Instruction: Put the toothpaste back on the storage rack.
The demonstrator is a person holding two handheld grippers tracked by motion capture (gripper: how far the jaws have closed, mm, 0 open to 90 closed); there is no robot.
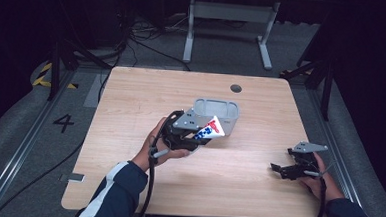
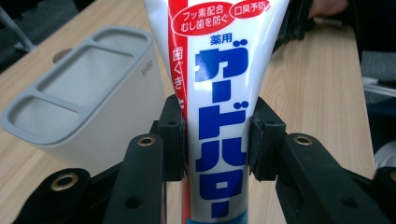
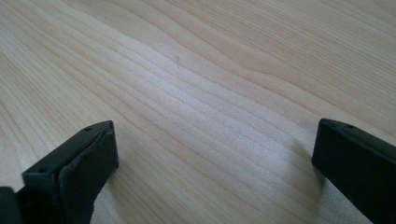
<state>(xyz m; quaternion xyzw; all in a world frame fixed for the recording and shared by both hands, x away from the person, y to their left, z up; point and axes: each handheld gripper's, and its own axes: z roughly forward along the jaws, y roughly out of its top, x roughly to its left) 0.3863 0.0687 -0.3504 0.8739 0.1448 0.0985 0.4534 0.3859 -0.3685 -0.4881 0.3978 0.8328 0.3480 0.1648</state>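
Note:
My left gripper [image 1: 195, 137] is shut on a white toothpaste tube [image 1: 209, 129] with red and blue print, held above the table middle. In the left gripper view the tube [image 2: 219, 107] stands clamped between the two black jaws [image 2: 215, 140], its wide end pointing away. A grey holder [image 1: 217, 112] with divided compartments stands just beyond the tube; in the left gripper view the holder [image 2: 79, 93] is to the left of the tube. My right gripper [image 1: 284, 169] rests low at the table's right side, open, with bare wood between its jaws [image 3: 212, 154].
The wooden table [image 1: 130, 115] has a round cable hole [image 1: 236, 88] near its far edge. A white desk frame [image 1: 230, 20] and cables lie on the floor beyond. The table's left and front areas are bare wood.

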